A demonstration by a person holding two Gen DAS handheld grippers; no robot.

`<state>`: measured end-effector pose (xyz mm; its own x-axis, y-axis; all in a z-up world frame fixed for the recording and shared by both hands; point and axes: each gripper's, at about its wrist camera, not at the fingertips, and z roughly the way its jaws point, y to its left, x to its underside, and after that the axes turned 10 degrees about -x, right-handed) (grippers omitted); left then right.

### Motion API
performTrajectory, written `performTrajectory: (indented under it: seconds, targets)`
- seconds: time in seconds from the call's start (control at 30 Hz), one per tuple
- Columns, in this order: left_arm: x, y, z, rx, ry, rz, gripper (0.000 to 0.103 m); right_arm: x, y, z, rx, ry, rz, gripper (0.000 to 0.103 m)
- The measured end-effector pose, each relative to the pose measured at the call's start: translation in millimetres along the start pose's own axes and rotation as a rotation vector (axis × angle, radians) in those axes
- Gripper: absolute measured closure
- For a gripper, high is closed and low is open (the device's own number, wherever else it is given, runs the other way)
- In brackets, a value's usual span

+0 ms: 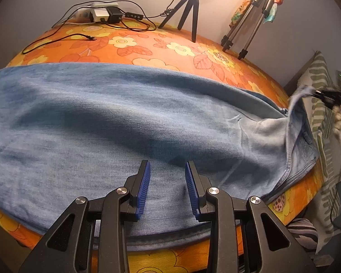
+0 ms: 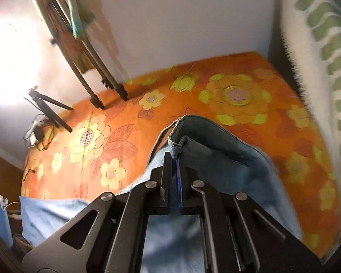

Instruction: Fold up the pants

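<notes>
Here, from the left wrist, the left gripper (image 1: 167,170) hung wide apart over the jeans (image 1: 125,118) spread across the bed (image 1: 170,47). From the right wrist, the right gripper (image 2: 174,157) pinched a raised corner; I'd carry it over slowly, keeping edges aligned.

left wrist view looks low and close across the jeans (image 1: 125,118) toward the wall at 12 o'clock; right wrist view, tilted, shares the floral bedspread (image 2: 238,95) and tripods (image 2: 97,75)
</notes>
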<state>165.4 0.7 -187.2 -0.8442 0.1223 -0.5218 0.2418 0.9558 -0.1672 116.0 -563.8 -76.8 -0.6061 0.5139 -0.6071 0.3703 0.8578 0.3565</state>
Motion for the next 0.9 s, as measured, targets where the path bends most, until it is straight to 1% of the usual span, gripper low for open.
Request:
performTrajectory:
  seconds: [0.03, 0.13, 0.2, 0.3, 0.4, 0.63, 0.73, 0.77, 0.83, 0.9]
  targets:
    - [-1, -1, 0, -0.007, 0.005, 0.007, 0.073, 9, -7, -20, -0.017, -0.023, 0.000, 0.099]
    - [-2, -3, 1, -0.020, 0.017, 0.018, 0.073, 38, -32, -62, -0.047, -0.064, 0.024, 0.099]
    - [-3, -4, 2, -0.021, 0.024, 0.019, 0.073, 60, -51, -81, -0.056, -0.072, 0.048, 0.099]
    - [-5, -6, 2, -0.017, 0.033, 0.006, 0.073, 82, -71, -89, -0.044, -0.065, 0.057, 0.099]
    - [-8, -12, -3, -0.008, 0.027, -0.001, 0.073, 107, -94, -96, -0.059, -0.064, 0.112, 0.099]
    - [-13, -43, -25, -0.015, -0.018, 0.086, 0.073, 145, -127, -112, -0.085, -0.077, 0.186, 0.099]
    - [-13, -57, -27, -0.007, -0.020, 0.108, 0.073, 159, -143, -103, -0.061, -0.040, 0.210, 0.099]
    - [-13, -61, -27, -0.005, -0.020, 0.114, 0.073, 163, -148, -98, -0.065, -0.027, 0.224, 0.099]
    - [-12, -70, -27, 0.000, -0.020, 0.133, 0.073, 171, -160, -88, -0.101, 0.010, 0.257, 0.099]
    - [-10, -76, -29, -0.001, -0.024, 0.152, 0.073, 176, -167, -84, -0.102, 0.033, 0.267, 0.098]
